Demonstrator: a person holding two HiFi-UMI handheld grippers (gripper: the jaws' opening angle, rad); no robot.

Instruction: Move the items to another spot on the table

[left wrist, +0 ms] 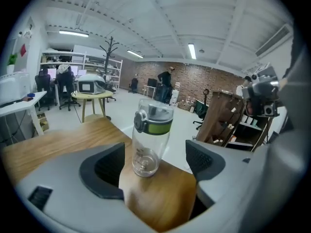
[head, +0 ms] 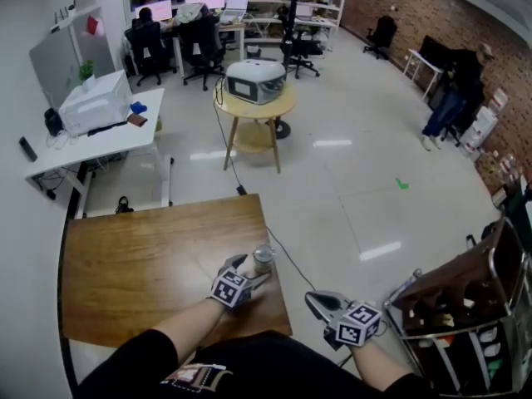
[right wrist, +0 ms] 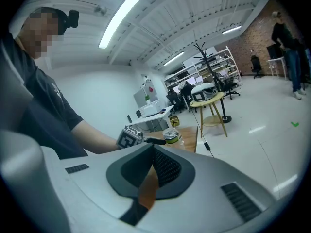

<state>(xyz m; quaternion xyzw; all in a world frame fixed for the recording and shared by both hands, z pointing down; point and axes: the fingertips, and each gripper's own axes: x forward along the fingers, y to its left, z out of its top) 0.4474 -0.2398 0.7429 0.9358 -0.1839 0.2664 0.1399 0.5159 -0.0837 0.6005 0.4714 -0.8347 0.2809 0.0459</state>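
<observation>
Bottle (head: 263,258) of clear plastic, with a grey lid and a green band round its neck, stands upright on the wooden table (head: 141,256), close to the table's right edge and towards its near right corner. The bottle looks empty. The left gripper (head: 252,270) reaches in over that same part of the table from the near side, pointing somewhat downward, its jaws spread wide with the bottle's lower half standing between them. In the left gripper view a gap of bare wood shows on either side of the bottle, so neither pad presses on it and the gripper has hold of nothing. The right gripper (head: 313,300) hangs off the table, just past its near right corner and over the pale floor. Its jaws are brought together with nothing between them. A shelved trolley (head: 465,322) with a wooden top stands well to the right of the table, and a small round table (head: 253,106) carrying a grey machine stands well beyond the table's far edge.
</observation>
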